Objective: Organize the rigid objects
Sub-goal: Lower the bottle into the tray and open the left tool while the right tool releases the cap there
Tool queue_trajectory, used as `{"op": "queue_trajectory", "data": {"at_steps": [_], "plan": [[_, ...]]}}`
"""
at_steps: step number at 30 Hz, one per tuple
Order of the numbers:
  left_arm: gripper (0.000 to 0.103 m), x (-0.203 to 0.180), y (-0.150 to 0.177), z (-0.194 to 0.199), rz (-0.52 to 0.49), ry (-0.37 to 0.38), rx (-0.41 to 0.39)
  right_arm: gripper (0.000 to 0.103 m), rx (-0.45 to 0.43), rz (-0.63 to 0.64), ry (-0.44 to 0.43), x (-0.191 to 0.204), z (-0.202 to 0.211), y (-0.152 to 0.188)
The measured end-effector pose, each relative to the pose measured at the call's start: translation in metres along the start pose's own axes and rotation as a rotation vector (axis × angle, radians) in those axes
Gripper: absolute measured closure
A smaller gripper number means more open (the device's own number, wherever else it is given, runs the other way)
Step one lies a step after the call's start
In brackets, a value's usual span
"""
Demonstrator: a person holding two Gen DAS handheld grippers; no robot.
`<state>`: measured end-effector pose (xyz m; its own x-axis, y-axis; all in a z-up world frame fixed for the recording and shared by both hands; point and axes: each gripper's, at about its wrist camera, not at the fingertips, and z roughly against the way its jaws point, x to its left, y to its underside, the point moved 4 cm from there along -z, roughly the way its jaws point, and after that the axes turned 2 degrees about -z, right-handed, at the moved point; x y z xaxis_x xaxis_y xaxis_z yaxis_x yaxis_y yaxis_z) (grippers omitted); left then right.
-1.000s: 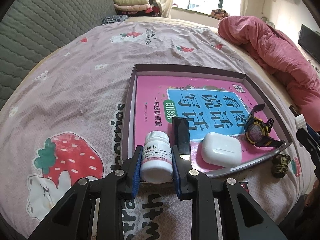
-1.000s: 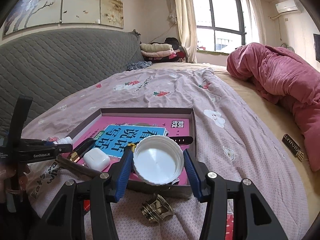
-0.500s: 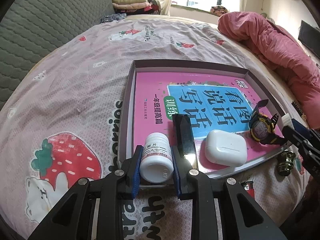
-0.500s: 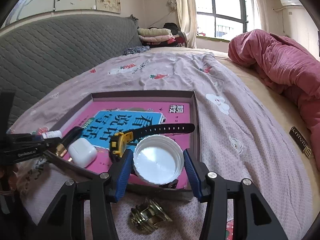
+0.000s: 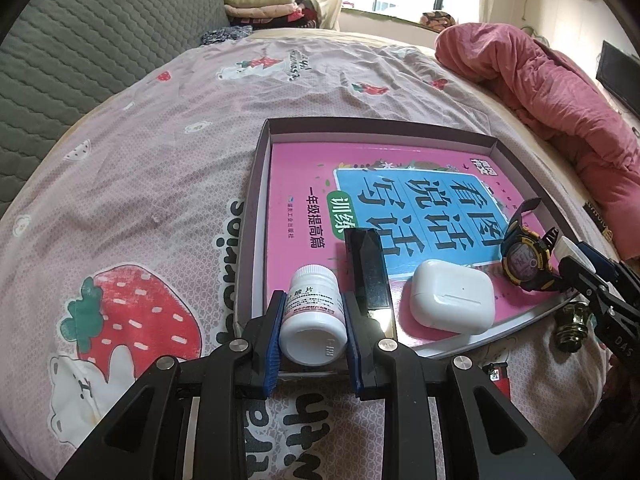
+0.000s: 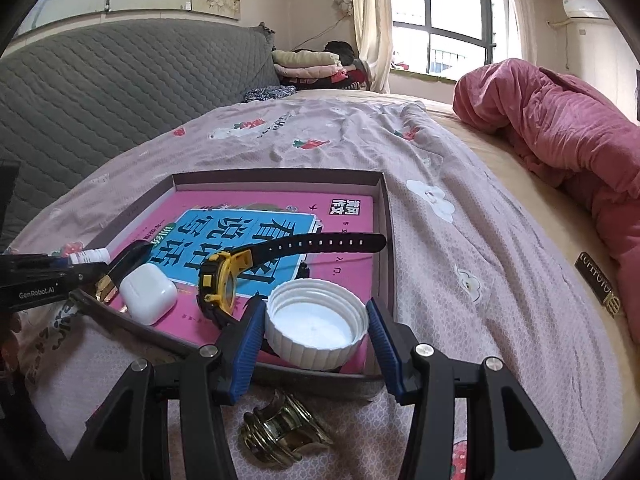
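My left gripper (image 5: 313, 322) is shut on a white pill bottle (image 5: 313, 312), base toward the camera, over the near left corner of the shallow box tray (image 5: 256, 200). My right gripper (image 6: 316, 330) is shut on a white ribbed cap (image 6: 316, 326), open side up, just above the tray's (image 6: 384, 216) near right corner. In the tray a pink book (image 5: 296, 184) carries a black flat object (image 5: 368, 272), a white earbuds case (image 5: 452, 296) and a yellow-black watch (image 6: 224, 280). A brass fitting (image 6: 284, 432) lies on the bedspread below the right gripper.
The tray rests on a strawberry-print bedspread (image 5: 140, 184). A crumpled pink quilt (image 6: 560, 132) lies to the right, a grey padded headboard (image 6: 100, 92) to the left. A small red item (image 5: 496, 376) lies near the tray's front edge, and a black tag (image 6: 598, 284) on the bed.
My right gripper has come down and forward with the cap, from before the tray to just above its near right corner. The left gripper keeps its hold on the bottle in the same spot.
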<state>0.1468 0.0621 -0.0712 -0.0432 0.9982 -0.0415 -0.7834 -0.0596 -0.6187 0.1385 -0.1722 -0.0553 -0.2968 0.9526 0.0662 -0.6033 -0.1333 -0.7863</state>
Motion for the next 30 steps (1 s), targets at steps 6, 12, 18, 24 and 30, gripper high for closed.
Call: {"op": "queue_trajectory", "data": {"at_steps": [6,12,18,24,30], "plan": [[0.076,0.000,0.000,-0.002,0.002,-0.006,-0.003,0.051,-0.010,-0.015,-0.016,-0.003,0.003,0.000],[0.076,0.000,0.000,-0.002,0.001,-0.008,-0.005,0.050,-0.029,-0.009,-0.010,-0.003,0.008,-0.001],[0.074,-0.001,-0.002,-0.004,-0.007,-0.011,-0.011,0.050,-0.046,-0.014,0.004,-0.006,0.014,-0.002],[0.074,-0.004,-0.003,-0.006,-0.009,0.000,-0.011,0.049,-0.061,-0.039,0.016,-0.013,0.020,-0.003],[0.071,-0.005,-0.003,-0.006,-0.010,0.011,-0.010,0.049,-0.066,-0.067,0.023,-0.018,0.022,-0.004]]}}
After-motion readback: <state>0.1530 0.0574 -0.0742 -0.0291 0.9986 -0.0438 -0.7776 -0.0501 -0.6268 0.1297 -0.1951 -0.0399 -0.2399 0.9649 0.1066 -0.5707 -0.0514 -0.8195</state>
